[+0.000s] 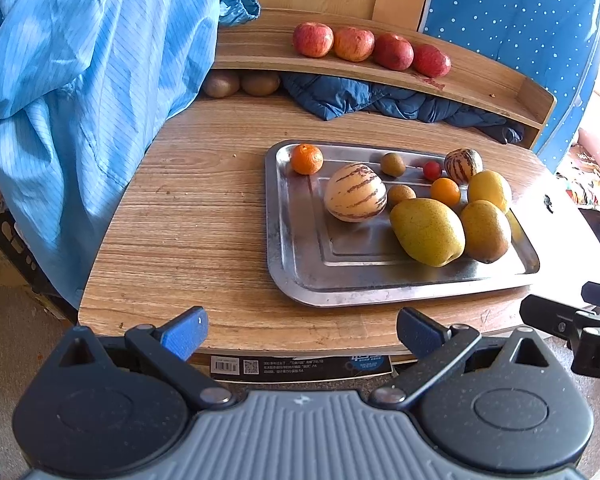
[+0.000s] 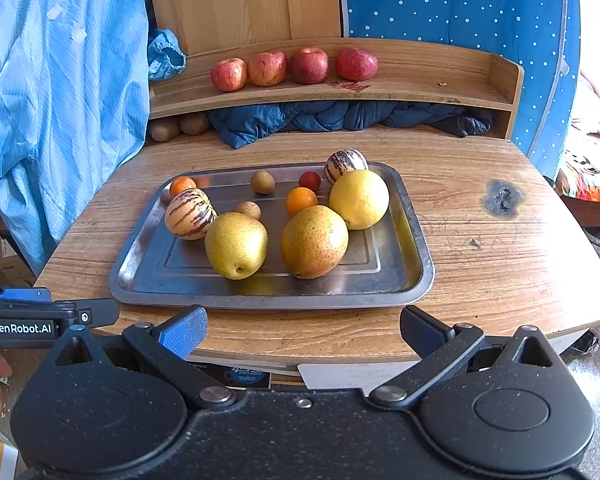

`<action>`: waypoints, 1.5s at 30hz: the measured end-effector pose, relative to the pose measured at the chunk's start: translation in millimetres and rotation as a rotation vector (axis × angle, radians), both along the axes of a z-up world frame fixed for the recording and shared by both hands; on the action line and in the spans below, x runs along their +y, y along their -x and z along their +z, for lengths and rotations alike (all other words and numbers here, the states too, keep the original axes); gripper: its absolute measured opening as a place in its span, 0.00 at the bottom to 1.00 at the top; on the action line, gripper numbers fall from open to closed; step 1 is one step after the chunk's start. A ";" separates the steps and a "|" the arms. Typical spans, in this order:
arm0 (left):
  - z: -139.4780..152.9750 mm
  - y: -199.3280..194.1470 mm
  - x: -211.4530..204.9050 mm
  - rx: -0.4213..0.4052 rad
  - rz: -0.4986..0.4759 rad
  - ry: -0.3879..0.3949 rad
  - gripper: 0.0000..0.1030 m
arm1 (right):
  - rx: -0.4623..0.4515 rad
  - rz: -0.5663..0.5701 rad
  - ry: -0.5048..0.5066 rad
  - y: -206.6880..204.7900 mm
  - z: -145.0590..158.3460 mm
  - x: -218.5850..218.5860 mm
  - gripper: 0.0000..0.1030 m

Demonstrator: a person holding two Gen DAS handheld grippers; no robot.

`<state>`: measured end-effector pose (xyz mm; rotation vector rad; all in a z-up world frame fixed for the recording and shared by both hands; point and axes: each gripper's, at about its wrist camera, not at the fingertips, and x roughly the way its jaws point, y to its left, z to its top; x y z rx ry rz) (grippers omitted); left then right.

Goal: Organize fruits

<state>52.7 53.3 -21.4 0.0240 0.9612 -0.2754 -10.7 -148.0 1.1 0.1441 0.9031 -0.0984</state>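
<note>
Reading "GenRobot.AI": left gripper [image 2: 48, 312] label

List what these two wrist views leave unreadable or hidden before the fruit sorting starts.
- Kiwis under the shelf: partly covered by the light blue garment in the left wrist view; their count is unclear.
- Space beneath the shelf: filled by the dark blue jacket, so anything behind it is hidden.
- Printed label under the table edge: too small to read.
- Small fruit behind the striped melon: mostly hidden in the right wrist view.
</note>
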 end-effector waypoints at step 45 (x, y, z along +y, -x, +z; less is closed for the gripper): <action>-6.9 -9.3 -7.3 0.049 0.009 -0.036 0.99 | 0.017 0.009 0.005 -7.2 -5.4 -6.7 0.99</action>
